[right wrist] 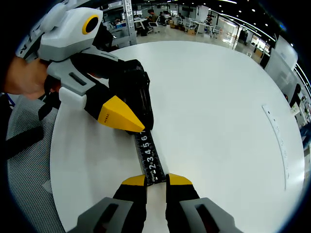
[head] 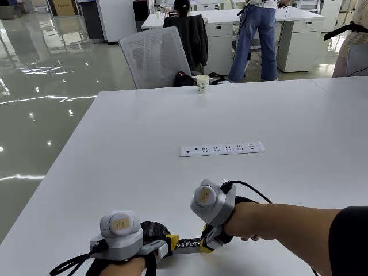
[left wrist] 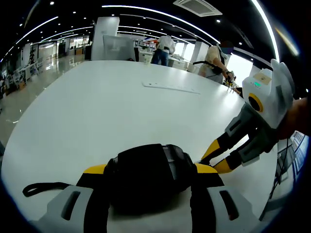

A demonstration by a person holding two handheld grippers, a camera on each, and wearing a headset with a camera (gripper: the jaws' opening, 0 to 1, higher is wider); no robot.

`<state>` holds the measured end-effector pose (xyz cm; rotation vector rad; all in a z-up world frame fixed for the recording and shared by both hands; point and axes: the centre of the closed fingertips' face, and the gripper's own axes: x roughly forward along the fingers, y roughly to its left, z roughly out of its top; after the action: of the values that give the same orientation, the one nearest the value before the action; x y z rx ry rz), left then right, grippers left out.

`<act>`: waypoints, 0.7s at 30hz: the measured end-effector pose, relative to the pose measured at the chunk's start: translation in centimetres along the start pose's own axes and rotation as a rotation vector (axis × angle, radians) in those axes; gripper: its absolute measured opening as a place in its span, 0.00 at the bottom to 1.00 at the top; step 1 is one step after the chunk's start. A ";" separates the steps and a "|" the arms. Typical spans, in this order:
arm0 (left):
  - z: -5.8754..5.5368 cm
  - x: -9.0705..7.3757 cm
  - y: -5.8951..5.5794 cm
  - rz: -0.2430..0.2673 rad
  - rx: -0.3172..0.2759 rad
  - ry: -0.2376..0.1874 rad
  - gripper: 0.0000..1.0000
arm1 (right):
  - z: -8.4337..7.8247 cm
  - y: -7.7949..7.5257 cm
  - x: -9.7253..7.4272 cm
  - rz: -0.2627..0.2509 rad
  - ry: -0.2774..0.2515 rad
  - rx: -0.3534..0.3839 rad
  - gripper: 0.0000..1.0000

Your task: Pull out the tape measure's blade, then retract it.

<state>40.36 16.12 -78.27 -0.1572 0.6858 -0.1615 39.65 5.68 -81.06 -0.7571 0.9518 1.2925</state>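
Note:
A black tape measure case (left wrist: 146,177) sits between the yellow-tipped jaws of my left gripper (left wrist: 151,170), which is shut on it low over the white table (head: 172,126). A short length of blade (right wrist: 147,154), with numbers up to about 6 showing, runs out of the case (right wrist: 133,90). My right gripper (right wrist: 156,180) is shut on the blade's end. In the head view the left gripper (head: 167,241) and right gripper (head: 206,244) stand close together at the table's near edge, with the blade (head: 188,244) bridging them. The right gripper (left wrist: 216,159) also appears beside the case.
A white power strip (head: 222,149) lies mid-table, and a paper cup (head: 202,83) stands at the far edge. Behind it are a mesh chair (head: 155,57) and people at other desks. The table's left edge drops to shiny floor. The case's black strap (left wrist: 41,187) trails left.

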 end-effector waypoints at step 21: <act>-0.1 -0.1 0.0 -0.002 -0.002 0.002 0.63 | 0.6 0.3 0.2 -0.006 -0.030 -0.011 0.11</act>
<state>40.22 16.09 -78.23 -0.1594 0.6879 -0.1627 39.44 6.40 -80.98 -0.7470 0.9186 1.3017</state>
